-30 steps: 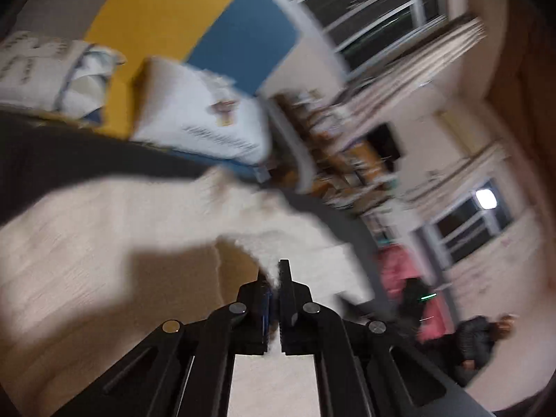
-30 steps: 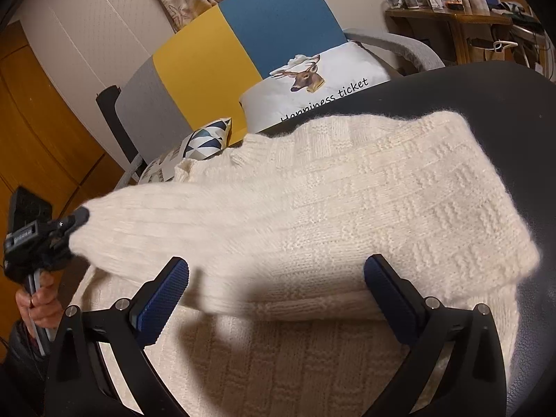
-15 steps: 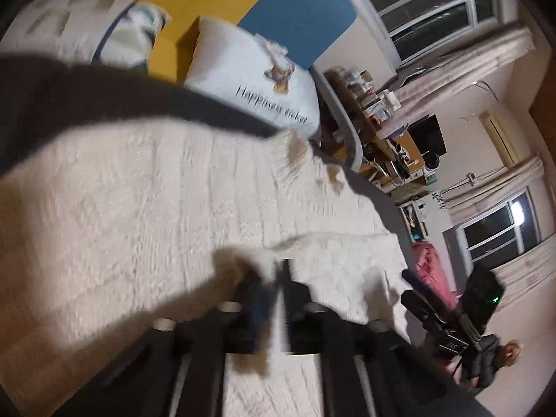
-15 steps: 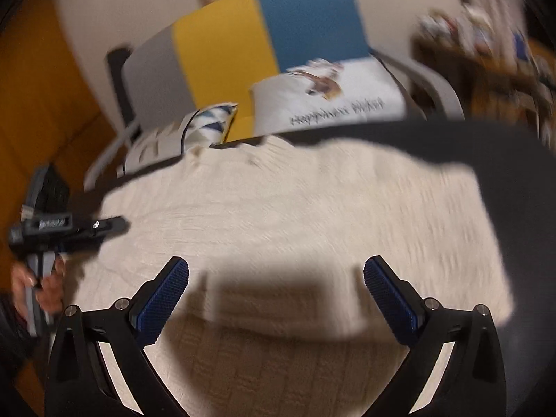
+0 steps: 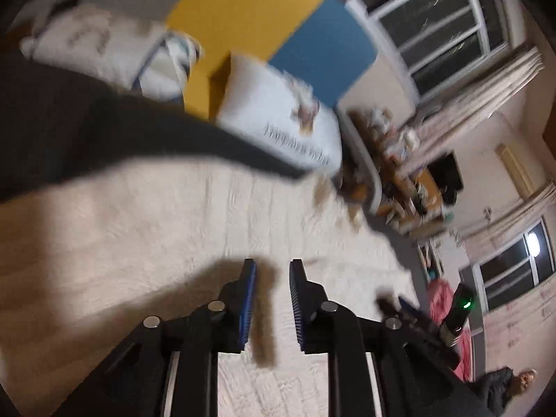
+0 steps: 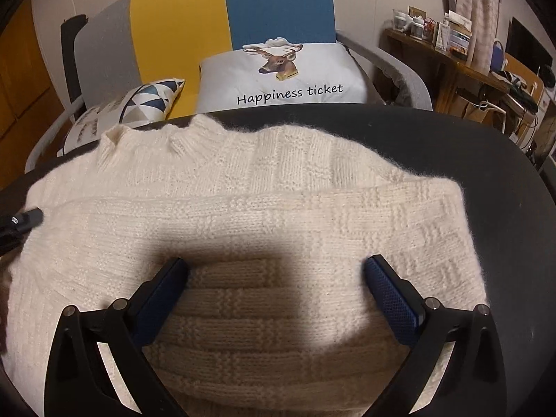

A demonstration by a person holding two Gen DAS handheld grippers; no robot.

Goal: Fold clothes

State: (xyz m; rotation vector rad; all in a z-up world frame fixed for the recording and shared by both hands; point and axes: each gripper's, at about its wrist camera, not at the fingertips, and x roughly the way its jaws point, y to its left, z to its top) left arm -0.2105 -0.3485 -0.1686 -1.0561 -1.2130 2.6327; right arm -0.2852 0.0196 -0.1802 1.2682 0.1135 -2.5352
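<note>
Right wrist view first: the cream knitted sweater [image 6: 243,229] lies spread on a dark round table [image 6: 504,173], collar toward the sofa, and one sleeve is folded flat across the chest, I'd say to square the garment up before the next fold. My right gripper [image 6: 276,281] hangs over the lower half of it with its jaws spread wide and nothing between them, only its shadow on the knit. I read that as lining up for the hem.

Over on the left wrist view it's blurry, but the left gripper [image 5: 271,279] sits low over the same sweater [image 5: 173,222]. Its jaws have just been opening and now stand a little apart, with no cloth pinched between the blue pads [image 5: 247,299], so I judge the sleeve has been let go where it belongs. From the right side I catch that gripper's tip at the far left edge of the sweater.

Beyond the table, a white cushion [image 6: 285,73] with a deer on it and a triangle-patterned cushion [image 6: 139,104] lean on the grey, yellow and blue sofa [image 6: 180,24]. A cluttered wooden shelf [image 6: 448,55] stands off to the right. No basket or box for finished clothes shows anywhere I can see.
</note>
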